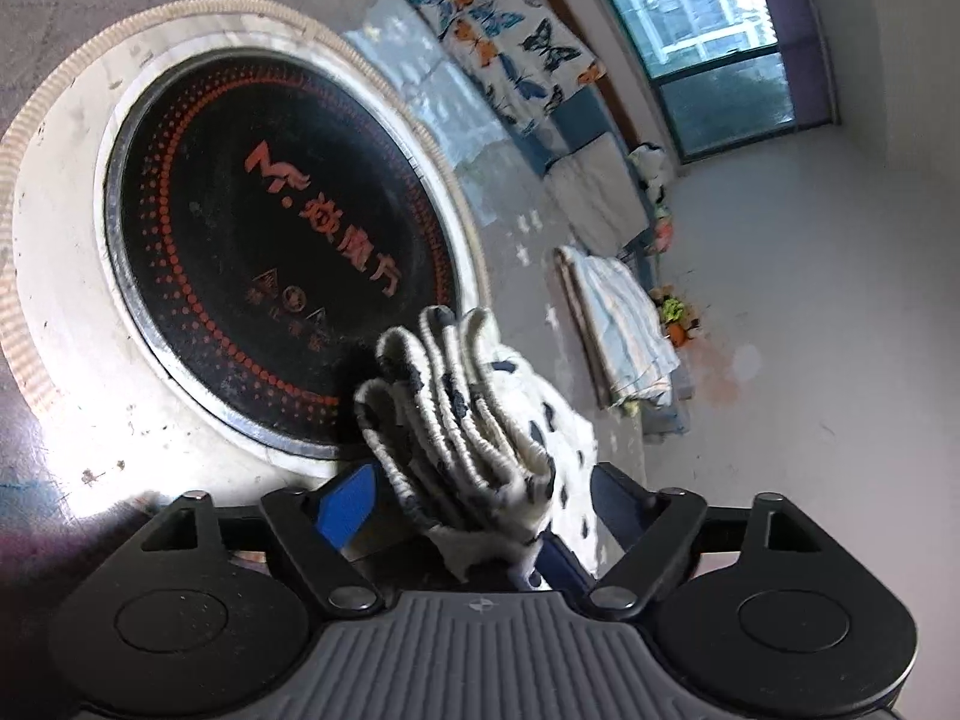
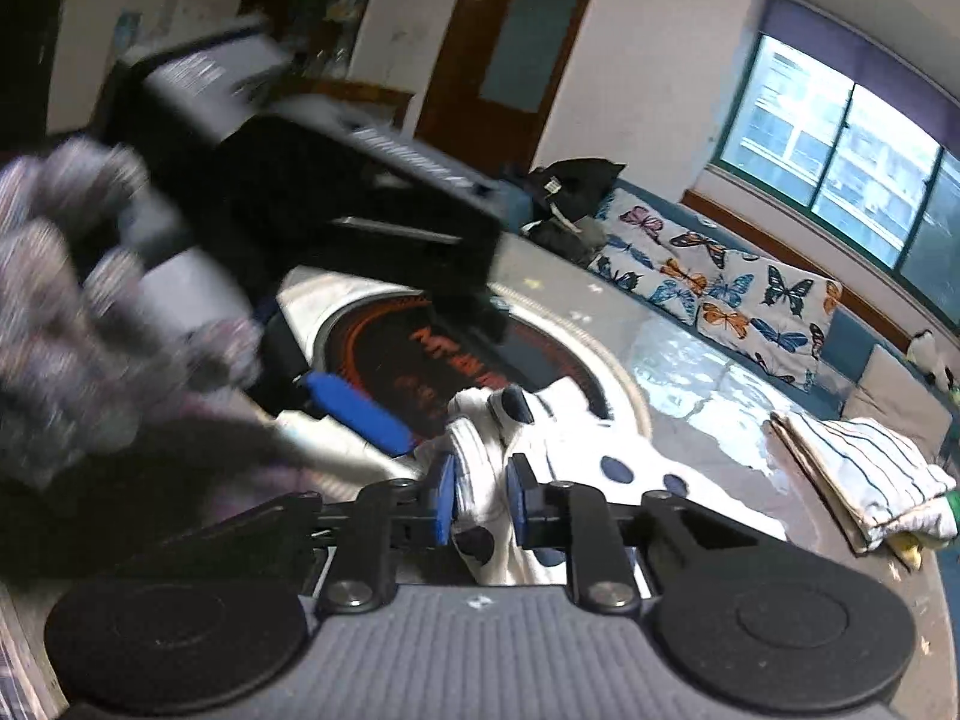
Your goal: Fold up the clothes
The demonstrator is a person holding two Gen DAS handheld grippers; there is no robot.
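Grey tabletop (image 1: pixel 528 222) with pale star marks carries everything I inspect, and a round black cooktop (image 1: pixel 270 252) with orange lettering sits sunk in its middle inside a white ring.

Nearest my left camera, my left gripper (image 1: pixel 474 510) has its blue pads standing apart, with a bunched white garment with dark spots (image 1: pixel 462 408) lying between them. Its ribbed edge is gathered in folds and reaches over the cooktop's near rim. I cannot tell whether the pads actually press the cloth.

Nearest my right camera, my right gripper (image 2: pixel 480 498) has its blue pads drawn in close on a fold of the same spotted garment (image 2: pixel 570 450), clamping it. From there the cloth trails forward over the cooktop's rim (image 2: pixel 624 384). Just to the left, the other gripper comes into that view blurred, held by a gloved hand (image 2: pixel 90 300), its blue pad (image 2: pixel 360 414) touching or nearly touching the garment's far edge.

Further out on the table, well apart from the spotted piece, lies a folded striped cloth (image 2: pixel 870 474). Beyond the table edge a butterfly-print cover (image 2: pixel 720 294) lies along a blue bench, under a window (image 2: pixel 840 156). A brown door (image 2: pixel 510 42) stands in the back wall.
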